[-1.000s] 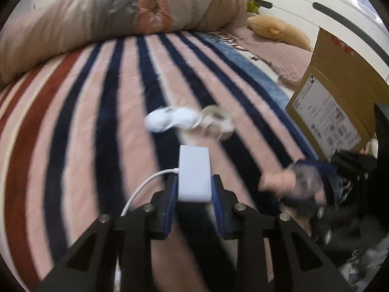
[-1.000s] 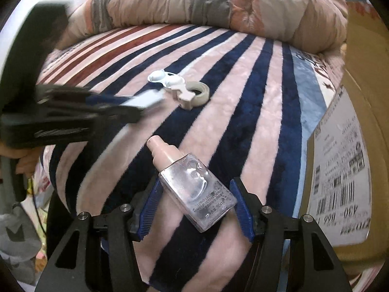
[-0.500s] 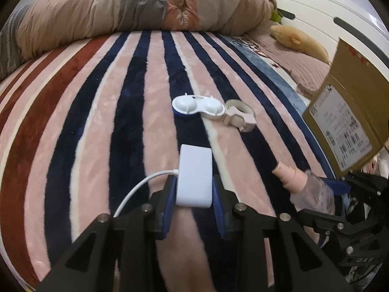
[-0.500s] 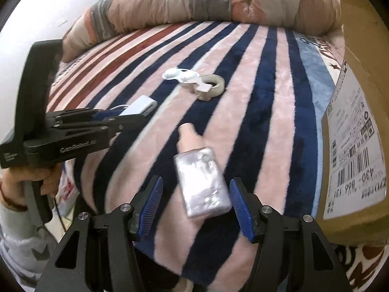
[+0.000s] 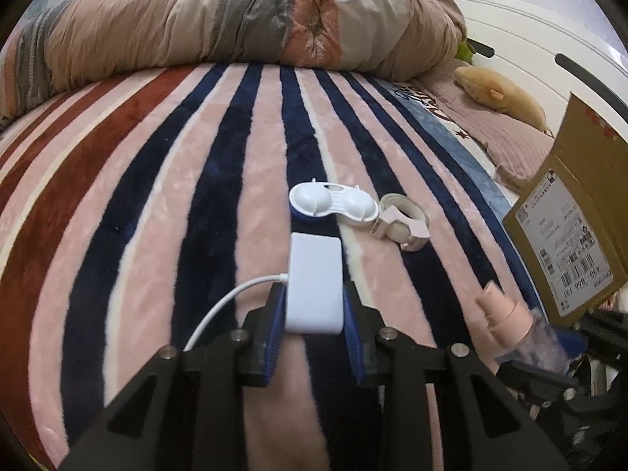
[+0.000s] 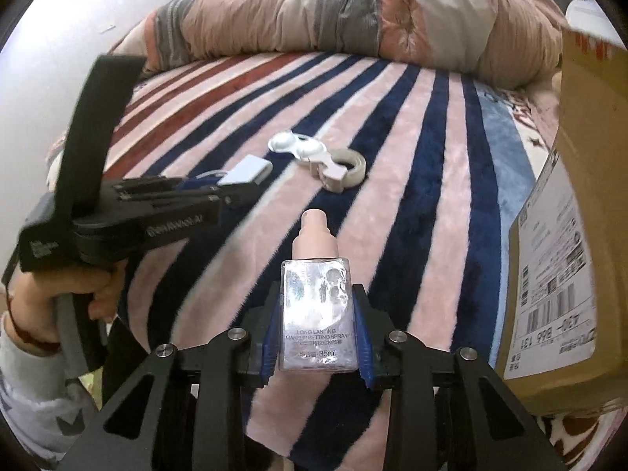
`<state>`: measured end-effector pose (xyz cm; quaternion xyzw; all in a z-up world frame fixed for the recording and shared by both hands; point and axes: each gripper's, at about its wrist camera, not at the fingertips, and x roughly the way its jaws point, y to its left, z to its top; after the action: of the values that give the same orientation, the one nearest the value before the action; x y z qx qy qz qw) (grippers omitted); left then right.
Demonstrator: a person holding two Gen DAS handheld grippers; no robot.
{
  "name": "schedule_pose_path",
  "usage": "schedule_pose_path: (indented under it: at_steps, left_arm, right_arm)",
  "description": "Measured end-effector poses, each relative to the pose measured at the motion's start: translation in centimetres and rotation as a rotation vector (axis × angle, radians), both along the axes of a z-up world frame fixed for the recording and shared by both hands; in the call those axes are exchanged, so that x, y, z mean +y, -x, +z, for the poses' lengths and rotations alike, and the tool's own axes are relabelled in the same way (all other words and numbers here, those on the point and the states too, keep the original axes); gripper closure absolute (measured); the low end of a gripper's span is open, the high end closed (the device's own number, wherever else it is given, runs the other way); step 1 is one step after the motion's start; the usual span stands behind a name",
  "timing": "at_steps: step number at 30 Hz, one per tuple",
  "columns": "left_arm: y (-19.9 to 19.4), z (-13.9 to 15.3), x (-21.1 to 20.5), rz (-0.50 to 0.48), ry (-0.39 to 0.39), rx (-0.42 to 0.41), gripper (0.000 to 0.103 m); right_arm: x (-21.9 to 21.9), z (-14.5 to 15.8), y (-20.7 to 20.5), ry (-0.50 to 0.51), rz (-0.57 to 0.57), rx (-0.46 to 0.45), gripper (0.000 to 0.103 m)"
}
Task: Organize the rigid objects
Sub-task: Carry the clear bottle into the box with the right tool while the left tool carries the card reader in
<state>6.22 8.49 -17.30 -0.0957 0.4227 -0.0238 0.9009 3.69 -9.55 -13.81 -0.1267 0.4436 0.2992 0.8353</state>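
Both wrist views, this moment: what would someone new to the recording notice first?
Most striking is that each tool is loaded: the left tool clamps a white adapter with its cable, and the right tool is closing on a clear setting-spray bottle between its pads. Past them, on the striped blanket, a white lens case lies beside a pink tape roll, with a cardboard box at the right edge.

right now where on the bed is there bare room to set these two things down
Free: the wide striped blanket left of the contact lens case, up to the rolled duvet; also the strip between the tape roll and the cardboard box. Crowded: the middle, where case and tape touch just ahead of the left gripper and its white adapter.
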Motion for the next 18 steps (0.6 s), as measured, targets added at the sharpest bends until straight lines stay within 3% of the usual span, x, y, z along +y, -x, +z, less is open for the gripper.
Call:
schedule_pose_path:
  at_steps: [5, 11, 18]
  left_arm:
    - [2.0, 2.8, 0.7, 0.004, -0.014, -0.049, 0.078]
    - [5.1, 10.1, 0.4, -0.038, -0.037, -0.181, 0.078]
    - [6.0, 19.2, -4.7, -0.199, -0.071, -0.356, 0.078]
  right_arm:
    - [0.5, 3.4, 1.3, -0.049, 0.046, -0.077, 0.075]
    - [-0.9, 9.8, 2.5, -0.179, 0.075, -0.183, 0.075]
    - [-8.7, 15.9, 2.3, -0.246, -0.079, -0.329, 0.075]
